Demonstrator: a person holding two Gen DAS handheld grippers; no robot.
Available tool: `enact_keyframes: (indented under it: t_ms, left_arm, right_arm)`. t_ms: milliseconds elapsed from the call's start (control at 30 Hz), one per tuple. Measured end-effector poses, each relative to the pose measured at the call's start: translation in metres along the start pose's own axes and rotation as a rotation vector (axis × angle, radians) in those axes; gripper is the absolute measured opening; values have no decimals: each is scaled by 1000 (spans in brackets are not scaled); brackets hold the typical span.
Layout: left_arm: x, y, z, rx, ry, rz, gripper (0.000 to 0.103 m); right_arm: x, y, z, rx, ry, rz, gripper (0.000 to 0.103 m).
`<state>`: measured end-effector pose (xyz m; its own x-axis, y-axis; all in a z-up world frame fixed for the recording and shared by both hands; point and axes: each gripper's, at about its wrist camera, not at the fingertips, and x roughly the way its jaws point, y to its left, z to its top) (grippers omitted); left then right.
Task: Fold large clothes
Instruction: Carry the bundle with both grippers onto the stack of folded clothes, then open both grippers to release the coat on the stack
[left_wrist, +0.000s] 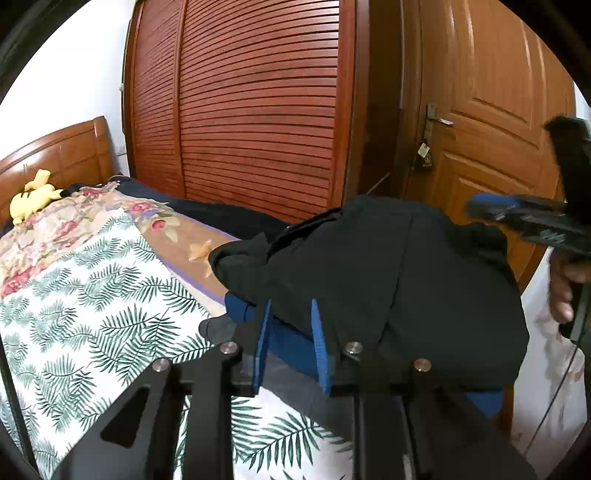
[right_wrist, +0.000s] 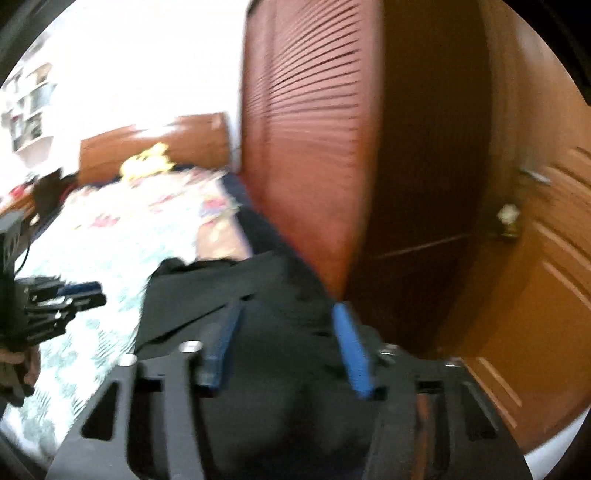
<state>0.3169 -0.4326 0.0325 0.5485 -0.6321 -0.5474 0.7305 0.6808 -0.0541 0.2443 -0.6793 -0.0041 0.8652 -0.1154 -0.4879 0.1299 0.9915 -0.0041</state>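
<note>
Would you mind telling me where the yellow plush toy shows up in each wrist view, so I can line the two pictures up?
Left wrist view: the yellow plush toy lies at the far left, on the floral bedding below the wooden headboard.
Right wrist view: the toy sits upper left of centre, blurred, in front of the headboard.
Shared landmark: the louvered wardrobe door, to the toy's right in both.

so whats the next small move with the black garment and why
Probably lower the black garment onto the bedspread and spread it flat. It hangs bunched, draped over the left gripper, and lies between the open jaws of the right gripper, so no fold line is laid out yet.
</note>
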Motion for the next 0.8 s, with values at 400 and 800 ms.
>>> enact_keyframes:
  t_ms: [400,800]
  left_arm:
    - [-39,-13,-6,38,-29,-12,34]
    - [-82,-25,-21,30,-43,15,37]
  right_arm:
    - [93,-20,-42,39,321,-61,29]
    - [32,-12,-44,69,166,-92,30]
